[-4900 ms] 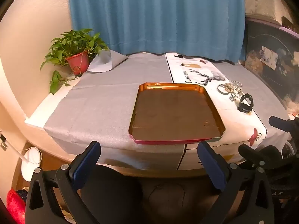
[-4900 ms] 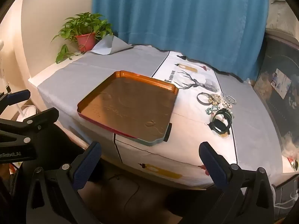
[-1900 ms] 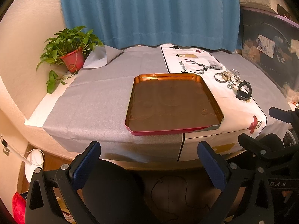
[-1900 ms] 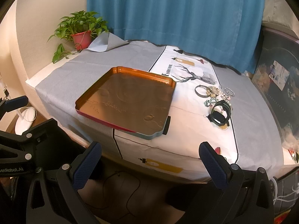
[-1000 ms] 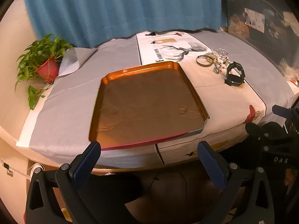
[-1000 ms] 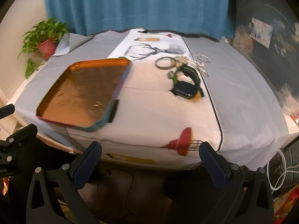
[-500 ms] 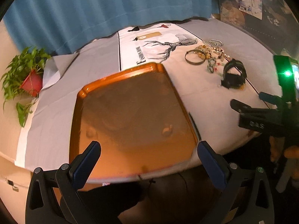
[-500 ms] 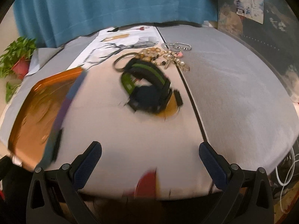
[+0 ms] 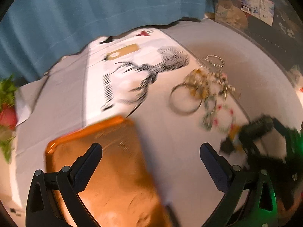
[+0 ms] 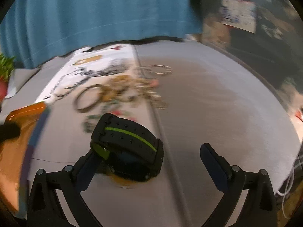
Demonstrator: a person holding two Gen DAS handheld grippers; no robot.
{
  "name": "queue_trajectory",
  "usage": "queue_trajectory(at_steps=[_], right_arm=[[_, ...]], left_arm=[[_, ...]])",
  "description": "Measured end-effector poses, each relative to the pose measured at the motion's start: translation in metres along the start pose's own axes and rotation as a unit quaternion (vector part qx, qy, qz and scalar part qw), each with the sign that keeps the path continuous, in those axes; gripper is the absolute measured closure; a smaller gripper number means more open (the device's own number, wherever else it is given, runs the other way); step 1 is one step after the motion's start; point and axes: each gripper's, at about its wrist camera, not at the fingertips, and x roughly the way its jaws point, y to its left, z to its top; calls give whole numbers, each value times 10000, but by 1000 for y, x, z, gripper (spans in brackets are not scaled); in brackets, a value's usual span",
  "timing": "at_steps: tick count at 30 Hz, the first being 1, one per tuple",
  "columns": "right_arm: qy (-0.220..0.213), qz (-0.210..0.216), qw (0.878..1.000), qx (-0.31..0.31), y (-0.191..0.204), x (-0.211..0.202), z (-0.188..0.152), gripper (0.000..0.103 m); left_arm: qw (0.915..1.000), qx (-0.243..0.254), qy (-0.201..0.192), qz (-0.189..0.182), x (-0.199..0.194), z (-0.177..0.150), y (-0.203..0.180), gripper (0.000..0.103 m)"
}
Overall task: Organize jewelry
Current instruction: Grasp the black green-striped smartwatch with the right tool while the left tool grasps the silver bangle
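Note:
A black watch with a green stripe (image 10: 126, 147) lies on the cloth between the open fingers of my right gripper (image 10: 149, 160), nearer the left finger. It shows blurred in the left wrist view (image 9: 255, 130). Beyond it lies a jewelry pile (image 10: 128, 87): a metal bangle (image 10: 89, 96), beaded bracelets and chains. The pile also shows in the left wrist view (image 9: 206, 87). My left gripper (image 9: 151, 162) is open and empty over the right edge of the orange tray (image 9: 106, 162).
A white runner with a deer print (image 9: 136, 75) crosses the grey tablecloth. A blue curtain (image 10: 94, 9) hangs behind. A potted plant (image 9: 5, 106) stands at the far left. The tray's corner (image 10: 24, 113) shows left of the watch.
Both grippers have moved forward over the table and lower. The right one has closed in on the watch, which now sits between its fingers. The left has shifted right over the tray's edge.

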Motion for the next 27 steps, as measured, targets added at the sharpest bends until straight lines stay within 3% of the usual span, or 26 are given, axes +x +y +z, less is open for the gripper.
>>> queue_trajectory(at_steps=[7,16,20,24,27], right_arm=[[167,-122,9991,383,-49,4,-3,3],[135,-242,9996,107,-40,12,1,2],[122,-270,9995,117,-36,13,0,2],[135,-251,9995,123,-37,12,0,2],[129,-242,9996,106,-36,11,0,2]], left_arm=[[9990,50,309,-308,52,31,-19,0],[9977,-187,494,-434,86,54,-14,0],[9971,-92,580,-476,91,59,-17,3],[9959,-86,498,-748,85,59,-17,3],[9959,39,578,-696,91,62,-21,3]])
